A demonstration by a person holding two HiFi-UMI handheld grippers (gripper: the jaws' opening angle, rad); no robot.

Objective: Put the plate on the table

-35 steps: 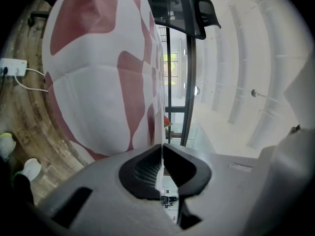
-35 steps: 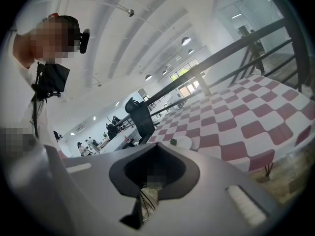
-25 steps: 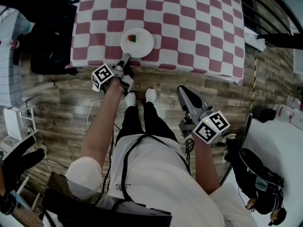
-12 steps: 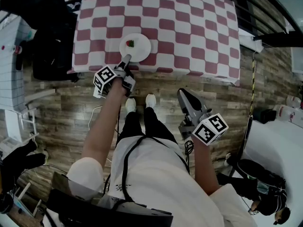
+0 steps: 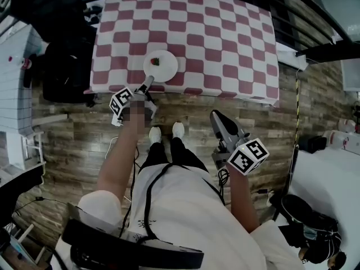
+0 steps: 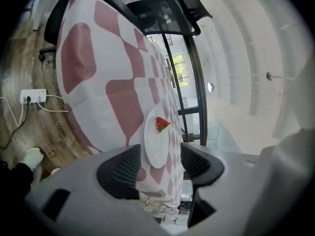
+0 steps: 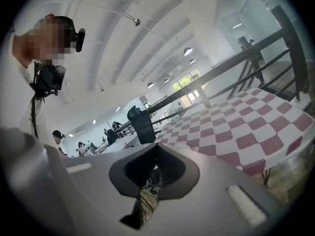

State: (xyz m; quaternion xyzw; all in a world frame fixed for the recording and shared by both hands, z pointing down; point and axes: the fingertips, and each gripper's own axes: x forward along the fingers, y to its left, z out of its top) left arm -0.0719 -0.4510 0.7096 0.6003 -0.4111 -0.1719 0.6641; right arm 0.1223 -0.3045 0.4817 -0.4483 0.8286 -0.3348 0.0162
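Plate sat flat on the bench, near the front edge, on the left half of the red-and-white checked cloth. It was white and round, with one small red bit of food on it, off-centre toward the far left.

Left gripper pointed at the plate from the bench's front edge, tips right at the near rim. Its jaws had just been opening and stood wide apart. In the left gripper view the plate's near rim showed in the gap between the two black ribbed pads, with neither pad pressing on it. The plate rested on the cloth by its own weight.

Right gripper hung well back from the bench, over the wooden floor, to the right of the person's white shoes, and pointed toward the bench. In the right gripper view its jaws were closed together, tips meeting, with nothing between them. Beyond them were the checked cloth and a dark railing.

Black chair stood against the bench's left end. White power strip with cables lay on the floor beside the bench, seen in the left gripper view.
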